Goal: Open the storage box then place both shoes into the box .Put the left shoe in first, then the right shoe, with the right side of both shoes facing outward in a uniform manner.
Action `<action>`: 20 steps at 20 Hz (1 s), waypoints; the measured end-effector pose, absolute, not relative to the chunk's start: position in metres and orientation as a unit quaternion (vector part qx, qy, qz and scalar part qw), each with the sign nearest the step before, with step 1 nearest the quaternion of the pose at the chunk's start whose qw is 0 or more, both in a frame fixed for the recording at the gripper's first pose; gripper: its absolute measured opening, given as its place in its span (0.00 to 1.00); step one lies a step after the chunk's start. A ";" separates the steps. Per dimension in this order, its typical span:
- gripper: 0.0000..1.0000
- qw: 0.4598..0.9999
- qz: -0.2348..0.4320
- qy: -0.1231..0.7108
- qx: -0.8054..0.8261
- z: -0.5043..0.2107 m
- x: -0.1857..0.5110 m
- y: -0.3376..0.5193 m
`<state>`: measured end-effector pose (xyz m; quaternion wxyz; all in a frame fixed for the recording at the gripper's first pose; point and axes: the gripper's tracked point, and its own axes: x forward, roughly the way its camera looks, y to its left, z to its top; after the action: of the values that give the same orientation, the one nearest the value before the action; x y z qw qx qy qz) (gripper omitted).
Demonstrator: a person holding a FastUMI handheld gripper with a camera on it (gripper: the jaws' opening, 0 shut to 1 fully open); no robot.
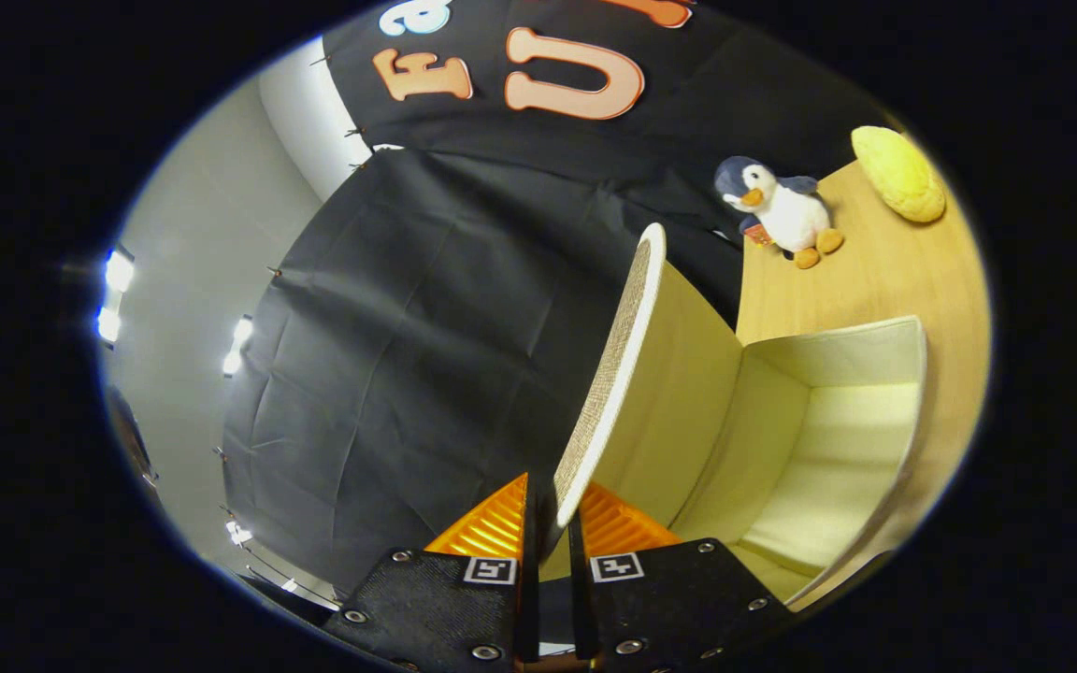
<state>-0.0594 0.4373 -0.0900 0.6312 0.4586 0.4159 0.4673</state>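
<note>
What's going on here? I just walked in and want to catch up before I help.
A person's hand-held tool is shut on the edge of the box lid, holding it swung up. The box lies open just ahead of the fingers, its pale inside bare, so no shoe is in yet. It sits on a wooden table, with a toy penguin and a yellow cushion beyond it.

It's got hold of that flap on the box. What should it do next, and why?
Probably swing the lid a bit further back, then let go. The gripper is shut on the lid's edge, the box is open and holds nothing, so the shoes come next.
</note>
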 end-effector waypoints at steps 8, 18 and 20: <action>0.15 0.637 0.448 0.462 0.425 -0.088 -0.044 0.532; 0.56 0.703 0.448 0.458 0.309 -0.113 -0.046 0.546; 0.76 0.706 0.458 0.449 0.300 -0.112 -0.046 0.539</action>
<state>-0.0461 0.5387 -0.1124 0.7060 0.3004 0.4489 0.4581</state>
